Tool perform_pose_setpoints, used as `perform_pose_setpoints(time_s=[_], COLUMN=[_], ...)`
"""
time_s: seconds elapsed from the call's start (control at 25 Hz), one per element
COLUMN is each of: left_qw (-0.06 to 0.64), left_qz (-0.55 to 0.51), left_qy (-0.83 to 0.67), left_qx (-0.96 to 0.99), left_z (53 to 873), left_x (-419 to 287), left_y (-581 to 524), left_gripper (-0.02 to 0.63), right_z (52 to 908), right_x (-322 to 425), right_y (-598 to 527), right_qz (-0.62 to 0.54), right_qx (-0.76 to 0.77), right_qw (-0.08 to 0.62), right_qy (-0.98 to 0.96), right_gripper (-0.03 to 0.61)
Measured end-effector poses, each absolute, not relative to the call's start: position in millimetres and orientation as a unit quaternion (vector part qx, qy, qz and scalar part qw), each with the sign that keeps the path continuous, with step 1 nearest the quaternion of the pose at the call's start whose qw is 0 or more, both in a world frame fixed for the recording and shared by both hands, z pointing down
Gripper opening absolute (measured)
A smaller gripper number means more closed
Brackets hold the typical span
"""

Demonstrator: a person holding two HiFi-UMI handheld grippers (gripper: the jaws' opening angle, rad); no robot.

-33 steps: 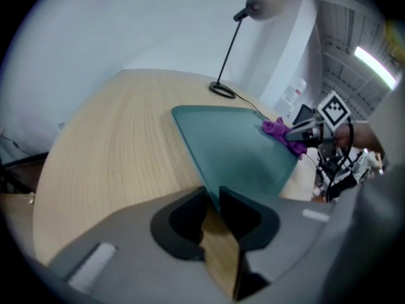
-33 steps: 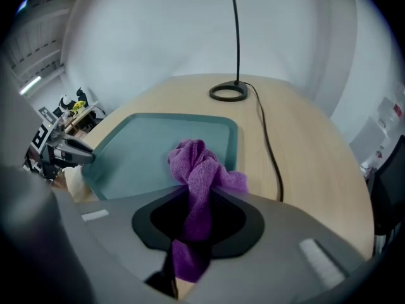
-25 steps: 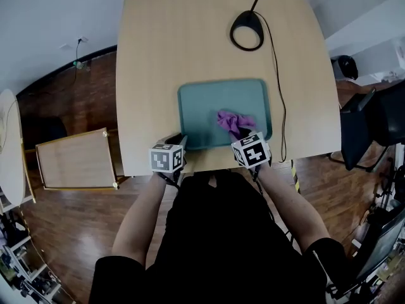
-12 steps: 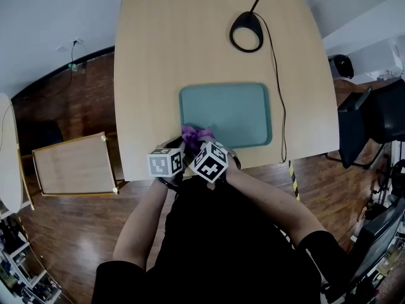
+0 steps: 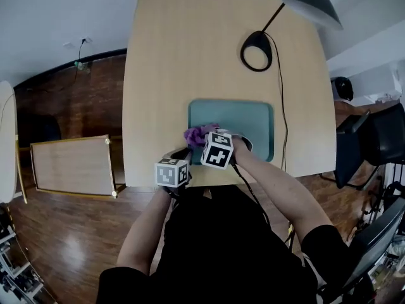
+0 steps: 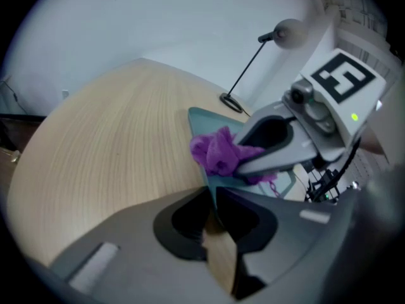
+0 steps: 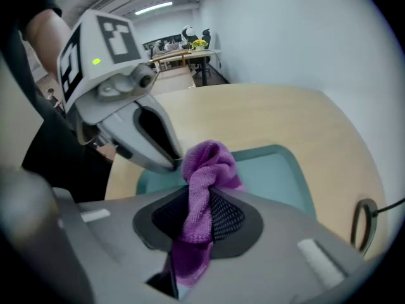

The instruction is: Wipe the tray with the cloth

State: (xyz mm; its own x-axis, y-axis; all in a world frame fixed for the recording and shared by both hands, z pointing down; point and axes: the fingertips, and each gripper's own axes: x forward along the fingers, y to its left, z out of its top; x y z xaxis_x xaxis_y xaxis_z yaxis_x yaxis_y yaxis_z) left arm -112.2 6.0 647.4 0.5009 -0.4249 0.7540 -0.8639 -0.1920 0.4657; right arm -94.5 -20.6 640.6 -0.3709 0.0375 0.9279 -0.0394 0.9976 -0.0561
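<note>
Head view | right tool (image 5: 204, 142), clamping cloth (image 5: 198, 133), shifted left across tray (image 5: 253, 120) | left tool (image 5: 185, 154) pinches tray edge

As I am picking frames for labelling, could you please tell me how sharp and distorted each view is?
Head view: sharp, though fisheye bows the light wooden table around the teal plastic tray. Left gripper view: dark vignette, near jaws blurred. Right gripper view: crumpled purple cloth crisp, corners dark.
</note>
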Motion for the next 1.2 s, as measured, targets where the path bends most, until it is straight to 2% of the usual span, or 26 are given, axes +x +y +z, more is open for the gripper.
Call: perform_pose_setpoints(time_s=[0.44,0.96,1.2], left_qw=[0.454,0.444,0.437], left_qz=[0.240,0.246,0.254], left_qy=[-0.443,-0.458,-0.464], left_qx=[0.735,0.730,0.727], left_z=[650.1,650.5,651.9], left_x=[-114.1,-118.7,-119.3], left_y=[6.8,7.0,6.4], left_gripper=[0.061,0.060,0.060], right_z=[632.9,638.9,639.5], right_x=[-101.7,-56.6,-48.2], right_y=[-150.1,25.3,59.9], right_qz=[0.015,0.092,0.121], right_qx=[0.100,0.016,-0.007], right_qw=[0.570,0.563,0.570], right_qy=[-0.815,-0.821,-0.813], right_gripper=[0.078,0.078,0.078])
